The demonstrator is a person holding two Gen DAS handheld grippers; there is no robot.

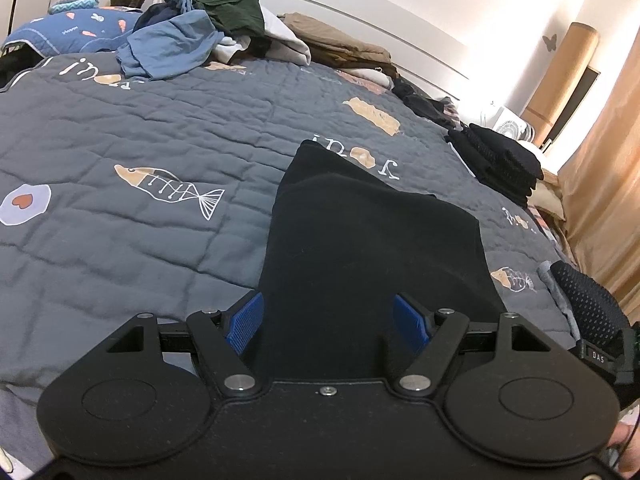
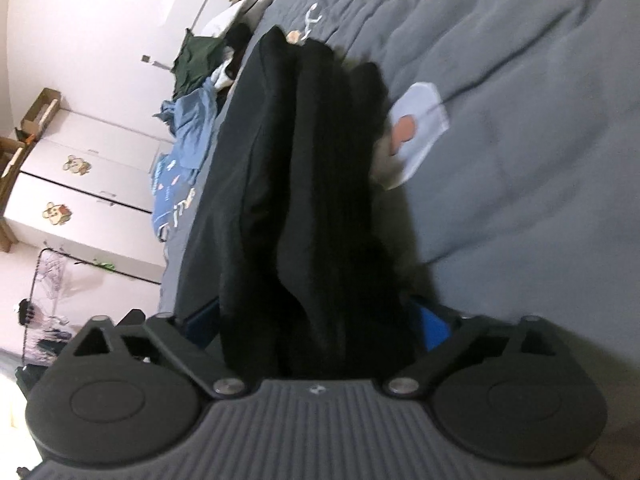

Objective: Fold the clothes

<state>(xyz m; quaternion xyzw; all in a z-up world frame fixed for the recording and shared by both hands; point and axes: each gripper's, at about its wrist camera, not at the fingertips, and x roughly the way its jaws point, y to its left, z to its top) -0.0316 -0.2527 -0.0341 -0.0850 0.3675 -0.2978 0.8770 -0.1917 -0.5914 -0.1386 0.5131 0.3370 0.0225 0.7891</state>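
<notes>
**Black garment between both grippers on the quilted bed**

The left gripper [image 1: 328, 322] has its jaws wide apart. Its two blue pads [image 1: 245, 322] stand on either side of the black garment [image 1: 360, 248] with clear gaps showing, so the cloth runs between them unclamped; whether either pad touches the fabric cannot be told. The garment lies folded on the grey quilt [image 1: 140, 128], stretching away from the gripper toward the middle of the bed.

In the right wrist view the picture is blurred. The right gripper [image 2: 316, 320] has thick folds of the same black garment [image 2: 304, 184] bunched between its fingers. The jaws stand fairly far apart, and the bundle fills the space between them. One blue pad [image 2: 430, 326] shows at the right of the cloth; the other is mostly hidden, so whether the jaws press on the bundle cannot be told. At least three ridges of folded cloth can be counted.

Counted elsewhere: one loose heap of unfolded clothes [image 1: 192, 36] at the far side of the bed, with blue, dark green, white and tan pieces; one stack of folded dark clothes [image 1: 500, 160] by the right edge; one fan [image 1: 510, 126] behind that stack; one gloved hand [image 1: 592, 312] at the right rim of the left view.
</notes>
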